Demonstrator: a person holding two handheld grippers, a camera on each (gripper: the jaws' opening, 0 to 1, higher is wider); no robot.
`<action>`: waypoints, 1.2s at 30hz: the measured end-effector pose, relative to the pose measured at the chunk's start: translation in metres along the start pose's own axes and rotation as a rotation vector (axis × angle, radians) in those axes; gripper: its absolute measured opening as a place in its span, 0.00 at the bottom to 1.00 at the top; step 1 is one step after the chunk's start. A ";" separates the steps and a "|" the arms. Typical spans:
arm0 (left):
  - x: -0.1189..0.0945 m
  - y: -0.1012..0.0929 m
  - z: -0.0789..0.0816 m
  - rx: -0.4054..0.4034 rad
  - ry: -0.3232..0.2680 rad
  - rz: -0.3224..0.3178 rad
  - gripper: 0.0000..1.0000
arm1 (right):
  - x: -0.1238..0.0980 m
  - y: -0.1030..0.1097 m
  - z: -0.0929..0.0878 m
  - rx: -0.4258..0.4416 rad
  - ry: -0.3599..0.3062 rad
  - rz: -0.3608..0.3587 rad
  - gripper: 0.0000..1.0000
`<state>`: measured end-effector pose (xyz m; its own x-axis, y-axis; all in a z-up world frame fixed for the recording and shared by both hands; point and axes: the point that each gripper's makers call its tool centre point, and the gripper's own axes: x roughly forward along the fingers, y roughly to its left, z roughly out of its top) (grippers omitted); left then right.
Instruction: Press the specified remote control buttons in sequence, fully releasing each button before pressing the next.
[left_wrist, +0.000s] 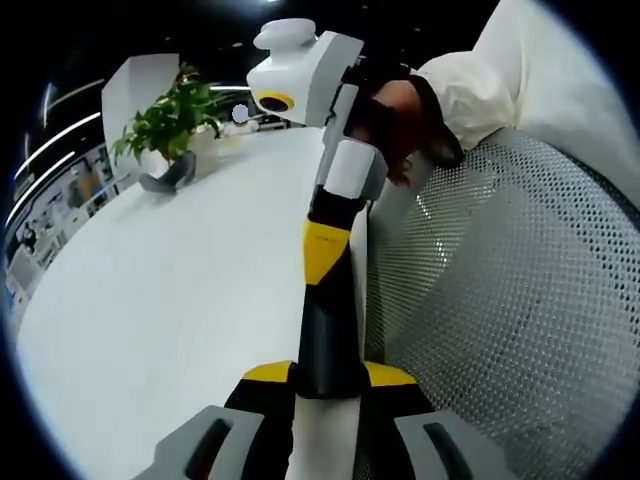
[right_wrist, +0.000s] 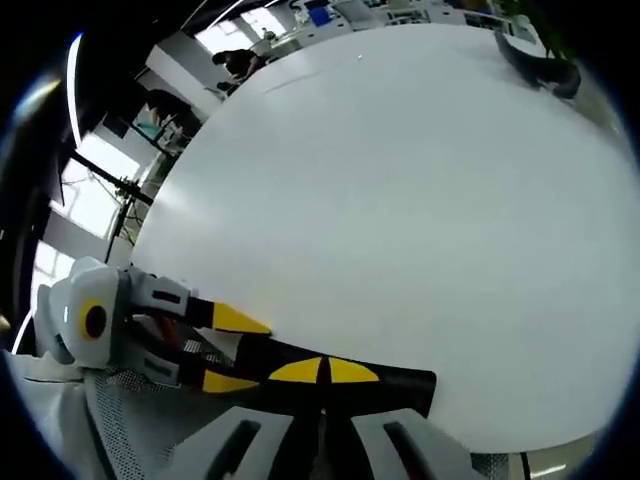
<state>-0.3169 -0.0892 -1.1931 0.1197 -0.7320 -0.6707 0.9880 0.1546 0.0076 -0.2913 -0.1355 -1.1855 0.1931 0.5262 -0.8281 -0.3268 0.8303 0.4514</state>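
**Left gripper view: remote control pinched at the counter edge**

Left gripper view has the remote control (left_wrist: 325, 340) as a narrow black bar running straight out from the left gripper (left_wrist: 330, 375). The yellow-tipped jaws are pinching its near end from both sides. Its buttons are too dark to make out. The right gripper (left_wrist: 325, 250) reaches in from above, jaws pressed together, with its yellow tip meeting the far end of the remote control. A dark-gloved hand (left_wrist: 395, 125) with a white sleeve (left_wrist: 520, 70) holds that gripper.

Right gripper view shows the same bar (right_wrist: 410, 385) lying along the near edge of the white counter (right_wrist: 400, 200). The right gripper (right_wrist: 325, 370) sits on it and the left gripper (right_wrist: 233, 351) straddles its left end.

A mesh chair (left_wrist: 520, 300) stands beside the counter (left_wrist: 150, 300), and a potted plant (left_wrist: 170, 125) sits at its far side.
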 end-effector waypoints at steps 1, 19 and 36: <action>0.000 0.000 0.000 0.000 0.000 0.000 0.25 | 0.000 0.000 0.000 -0.001 0.001 -0.004 0.00; 0.000 0.000 0.000 -0.001 -0.006 -0.001 0.25 | -0.002 0.002 -0.008 0.083 0.060 0.034 0.00; 0.000 0.000 0.000 -0.003 -0.007 -0.001 0.25 | -0.001 0.002 -0.010 0.063 0.054 0.020 0.00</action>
<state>-0.3166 -0.0888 -1.1934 0.1197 -0.7367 -0.6655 0.9877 0.1561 0.0048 -0.3014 -0.1362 -1.1873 0.1362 0.5331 -0.8350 -0.2711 0.8307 0.4862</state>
